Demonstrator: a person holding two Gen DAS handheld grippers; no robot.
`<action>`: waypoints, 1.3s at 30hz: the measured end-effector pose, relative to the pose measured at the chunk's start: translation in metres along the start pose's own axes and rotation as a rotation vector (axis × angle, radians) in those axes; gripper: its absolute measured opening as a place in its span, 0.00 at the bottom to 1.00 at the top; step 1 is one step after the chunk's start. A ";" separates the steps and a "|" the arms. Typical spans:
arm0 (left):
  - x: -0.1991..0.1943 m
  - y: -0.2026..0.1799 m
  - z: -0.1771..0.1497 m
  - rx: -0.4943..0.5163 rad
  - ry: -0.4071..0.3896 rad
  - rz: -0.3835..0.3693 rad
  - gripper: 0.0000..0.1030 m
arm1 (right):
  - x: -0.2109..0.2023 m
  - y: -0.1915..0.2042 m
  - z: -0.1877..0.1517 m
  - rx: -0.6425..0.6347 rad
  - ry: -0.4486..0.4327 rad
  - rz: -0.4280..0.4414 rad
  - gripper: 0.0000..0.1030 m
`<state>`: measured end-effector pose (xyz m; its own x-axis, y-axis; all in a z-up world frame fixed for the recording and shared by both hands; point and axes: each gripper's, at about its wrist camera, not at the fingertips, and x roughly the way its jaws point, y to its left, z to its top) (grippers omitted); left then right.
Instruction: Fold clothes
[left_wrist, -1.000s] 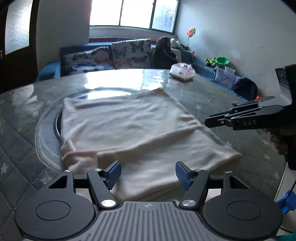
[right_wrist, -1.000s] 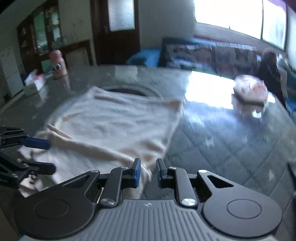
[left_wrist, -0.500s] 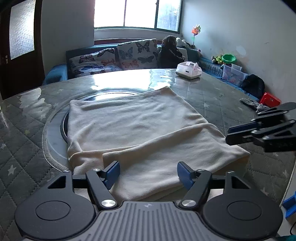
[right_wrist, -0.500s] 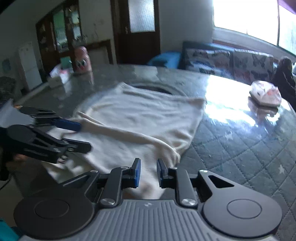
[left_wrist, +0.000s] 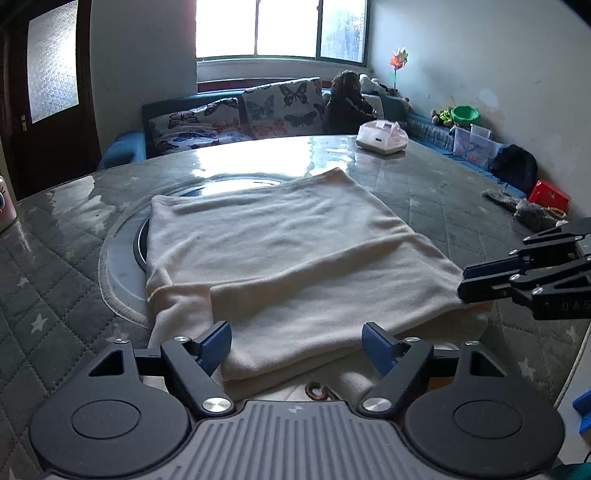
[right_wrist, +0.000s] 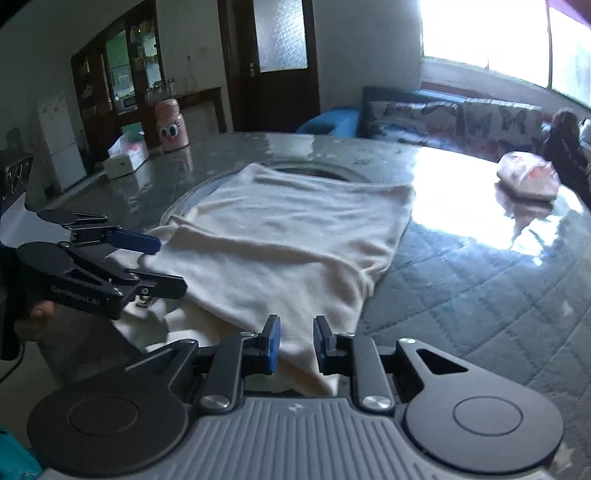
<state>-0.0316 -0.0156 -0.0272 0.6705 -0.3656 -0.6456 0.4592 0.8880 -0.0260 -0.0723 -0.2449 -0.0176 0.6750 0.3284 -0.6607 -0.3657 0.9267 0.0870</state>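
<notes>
One folded cream garment (left_wrist: 288, 266) lies flat, long axis toward the window (left_wrist: 280, 27).

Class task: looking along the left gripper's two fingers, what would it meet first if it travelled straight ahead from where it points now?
Most likely the folded cream garment: the open left gripper points straight over its near edge. How high it sits above the cloth is unclear.

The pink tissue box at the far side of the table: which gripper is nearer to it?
Right. The right gripper sits at the cream garment's corner on the tissue box's side; the left gripper is at the opposite near corner.
</notes>
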 end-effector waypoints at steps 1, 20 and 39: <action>0.000 -0.001 -0.001 0.002 0.003 0.004 0.78 | 0.003 0.000 -0.002 -0.004 0.011 0.001 0.19; -0.019 0.002 0.000 -0.024 0.010 0.096 1.00 | -0.012 0.001 -0.008 -0.006 -0.017 -0.049 0.74; -0.041 0.004 -0.016 -0.001 0.004 0.128 1.00 | -0.022 -0.019 -0.025 -0.003 0.008 -0.170 1.00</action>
<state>-0.0669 0.0072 -0.0125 0.7215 -0.2481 -0.6465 0.3694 0.9275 0.0564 -0.0957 -0.2747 -0.0233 0.7219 0.1654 -0.6719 -0.2488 0.9681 -0.0291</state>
